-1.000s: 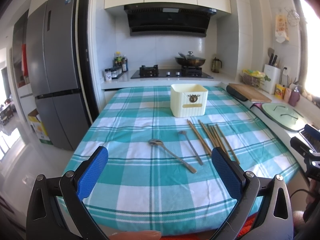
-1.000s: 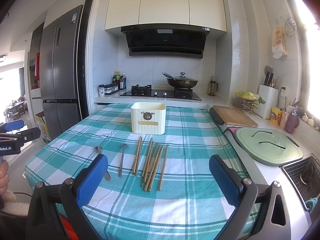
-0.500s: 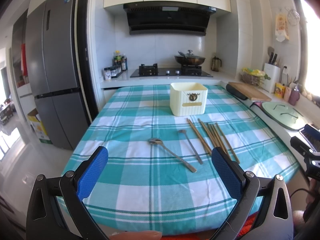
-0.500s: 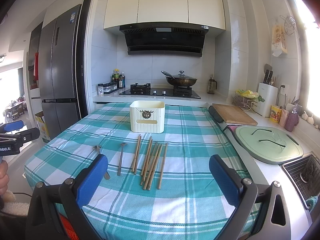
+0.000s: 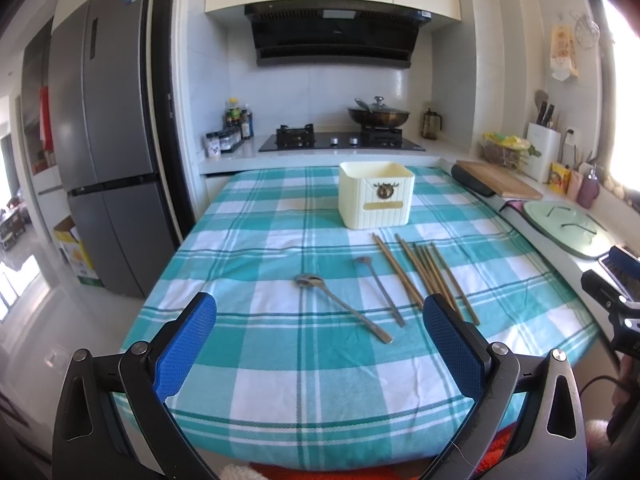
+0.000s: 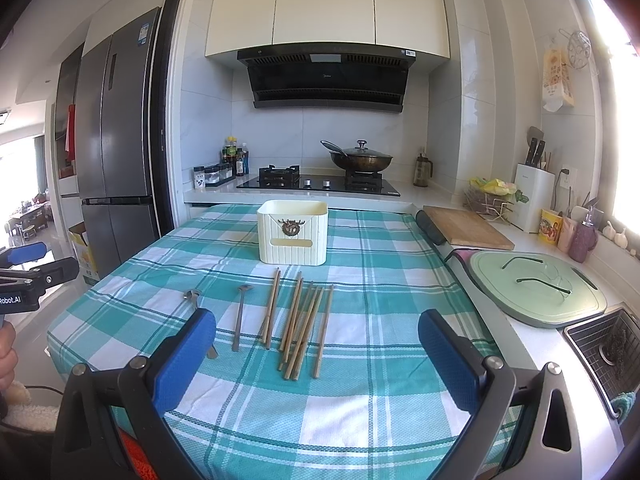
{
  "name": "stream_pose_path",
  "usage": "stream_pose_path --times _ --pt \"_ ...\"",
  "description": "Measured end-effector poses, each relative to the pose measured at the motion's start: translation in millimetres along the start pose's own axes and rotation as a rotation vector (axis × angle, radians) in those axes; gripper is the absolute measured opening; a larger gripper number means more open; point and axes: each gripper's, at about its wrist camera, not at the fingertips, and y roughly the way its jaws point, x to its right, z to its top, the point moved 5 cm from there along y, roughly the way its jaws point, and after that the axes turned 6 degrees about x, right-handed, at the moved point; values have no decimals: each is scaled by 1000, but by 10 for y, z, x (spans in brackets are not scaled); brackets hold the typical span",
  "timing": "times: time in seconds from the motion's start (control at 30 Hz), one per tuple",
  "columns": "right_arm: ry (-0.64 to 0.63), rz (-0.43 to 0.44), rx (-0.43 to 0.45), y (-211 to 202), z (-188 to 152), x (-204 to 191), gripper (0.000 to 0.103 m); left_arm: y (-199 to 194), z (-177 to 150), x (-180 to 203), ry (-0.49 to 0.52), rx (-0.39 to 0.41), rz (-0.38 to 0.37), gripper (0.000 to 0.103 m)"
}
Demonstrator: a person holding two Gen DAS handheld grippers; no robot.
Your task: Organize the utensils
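Note:
A cream utensil box (image 5: 376, 199) (image 6: 292, 231) stands at the far middle of a table with a teal checked cloth (image 5: 260, 344) (image 6: 380, 360). In front of it lie several wooden chopsticks (image 5: 424, 274) (image 6: 304, 324), a small metal spoon (image 5: 379, 290) (image 6: 240, 316) and a larger metal spoon (image 5: 340, 304) (image 6: 194, 300). My left gripper (image 5: 320, 342) is open and empty above the table's near edge. My right gripper (image 6: 318, 354) is open and empty, also near that edge.
A counter runs along the right with a wooden cutting board (image 6: 468, 227), a green lid (image 6: 536, 288) and a sink (image 6: 608, 344). A stove with a wok (image 6: 360, 160) is behind the table. A fridge (image 5: 104, 160) stands at the left.
Both views have tilted slightly upward, so the table objects sit a touch lower in frame. Nothing on the table has moved and both grippers stay open.

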Motion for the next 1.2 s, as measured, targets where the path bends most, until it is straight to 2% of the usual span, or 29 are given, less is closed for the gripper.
stream_pose_path --times 0.7,1.03,1.2 --pt "12 -3 -8 -14 -35 118 103 70 17 2 12 -30 1 103" --pt "13 -2 -36 77 -39 134 103 253 12 -18 15 -75 9 103" --pt "9 -2 -56 176 -31 118 103 479 40 -20 33 -108 33 103"
